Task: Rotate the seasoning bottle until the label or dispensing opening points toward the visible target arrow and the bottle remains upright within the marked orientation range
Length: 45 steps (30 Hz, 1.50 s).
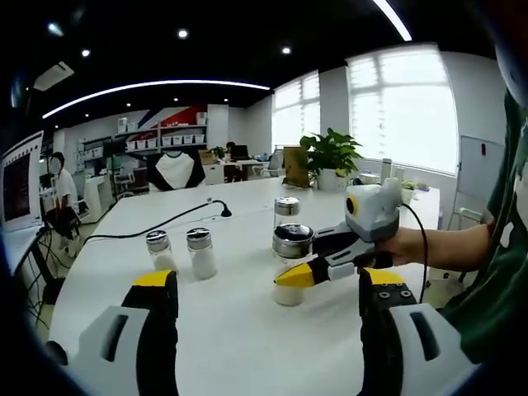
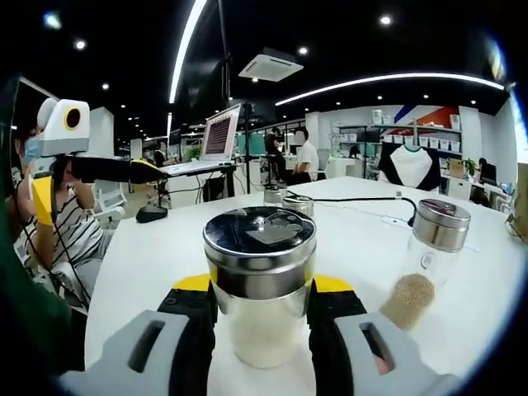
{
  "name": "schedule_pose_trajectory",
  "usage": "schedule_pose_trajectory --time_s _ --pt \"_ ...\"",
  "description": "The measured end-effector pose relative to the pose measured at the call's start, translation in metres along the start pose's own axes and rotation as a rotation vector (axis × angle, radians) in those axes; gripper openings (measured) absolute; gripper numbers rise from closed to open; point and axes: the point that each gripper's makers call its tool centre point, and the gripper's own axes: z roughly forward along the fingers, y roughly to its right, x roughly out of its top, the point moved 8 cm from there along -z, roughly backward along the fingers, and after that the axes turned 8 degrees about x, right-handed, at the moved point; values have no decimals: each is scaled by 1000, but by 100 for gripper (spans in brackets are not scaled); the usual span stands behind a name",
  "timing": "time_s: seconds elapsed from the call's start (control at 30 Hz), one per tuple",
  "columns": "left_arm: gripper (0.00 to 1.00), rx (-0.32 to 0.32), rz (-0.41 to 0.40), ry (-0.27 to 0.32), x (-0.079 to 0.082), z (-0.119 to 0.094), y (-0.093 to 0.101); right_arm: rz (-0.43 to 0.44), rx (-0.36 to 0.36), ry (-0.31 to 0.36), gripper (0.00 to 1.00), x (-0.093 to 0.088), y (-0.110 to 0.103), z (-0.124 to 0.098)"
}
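The seasoning bottle [image 2: 260, 318], clear glass with a shiny metal lid and pale contents, stands upright on the white table [image 2: 157, 264]. My right gripper [image 2: 260, 290] is shut on its body, one black, yellow-tipped jaw on each side. In the left gripper view the same bottle [image 1: 291, 243] sits mid-table, with the right gripper [image 1: 307, 272] reaching in from the right, held by a hand. My left gripper [image 1: 268, 280] is open, its jaws wide apart and holding nothing, a little short of the bottle. It also hangs at the upper left as the left gripper [image 2: 144, 171].
A second bottle [image 1: 286, 209] stands just behind the gripped one, seen with brownish grains as the second bottle [image 2: 431, 256]. Two small shakers [image 1: 180, 251] stand to the left. A black cable [image 1: 165, 223] crosses the table. A potted plant [image 1: 330, 157] stands at the far edge. A mouse [image 2: 151, 214] and a laptop [image 2: 219, 136] lie beyond.
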Motion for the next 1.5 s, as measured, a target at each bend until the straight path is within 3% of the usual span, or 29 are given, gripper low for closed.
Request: schedule_pose_trajectory --time_s 0.37,0.87,1.3,1.5 --pt "96 -7 -6 -4 -1 3 1 32 -114 19 41 -3 -5 1" --pt "96 -8 -28 -4 -4 2 2 57 -250 -6 41 -4 -11 6" --pt "96 -7 -31 -4 -3 0 4 110 -350 -11 41 -8 -15 8" --pt "96 -5 -34 -1 -1 -2 5 113 -349 -22 41 -8 -14 8"
